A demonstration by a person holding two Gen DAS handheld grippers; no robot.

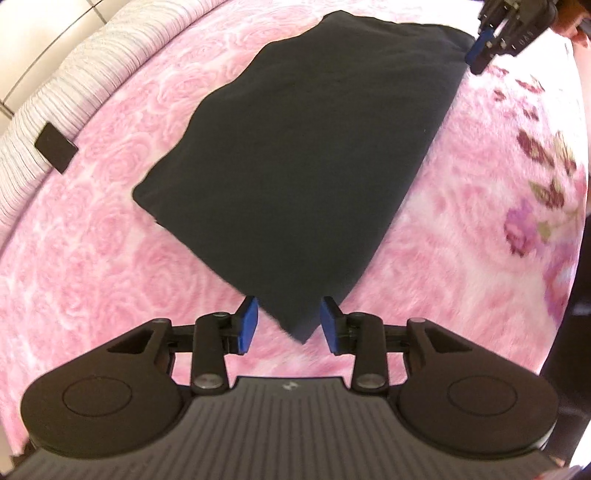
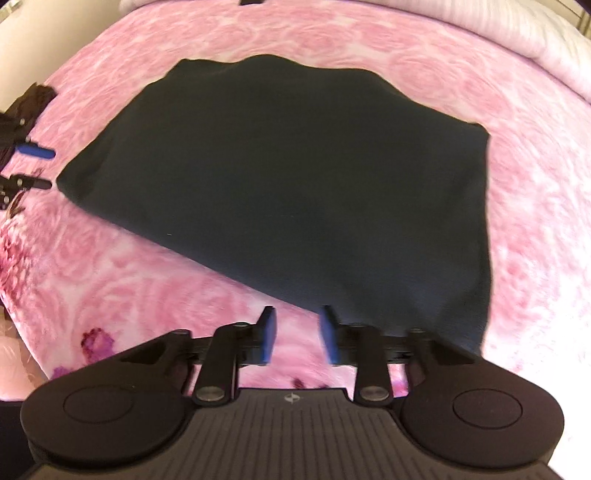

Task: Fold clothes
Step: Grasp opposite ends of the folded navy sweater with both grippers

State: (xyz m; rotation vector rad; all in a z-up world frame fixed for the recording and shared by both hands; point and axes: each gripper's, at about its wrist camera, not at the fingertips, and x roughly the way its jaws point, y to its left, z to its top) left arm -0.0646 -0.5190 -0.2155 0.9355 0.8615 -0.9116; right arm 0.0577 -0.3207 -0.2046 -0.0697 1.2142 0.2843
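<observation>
A black folded garment [image 1: 295,173] lies flat on a pink rose-patterned blanket [image 1: 92,258]. My left gripper [image 1: 290,325] is open, its blue pads on either side of the garment's near corner, holding nothing. In the right wrist view the same garment [image 2: 295,192] fills the middle. My right gripper [image 2: 297,334] is open and empty, just off the garment's near edge. The right gripper also shows in the left wrist view [image 1: 491,40] at the garment's far corner. The left gripper shows at the left edge of the right wrist view [image 2: 33,166].
A white striped pillow or bedding roll [image 1: 55,110] runs along the blanket's far-left side, with a small black rectangular object [image 1: 55,147] resting against it. Darker flower prints [image 1: 535,192] mark the blanket's right side. White bedding [image 2: 517,29] lies at the back.
</observation>
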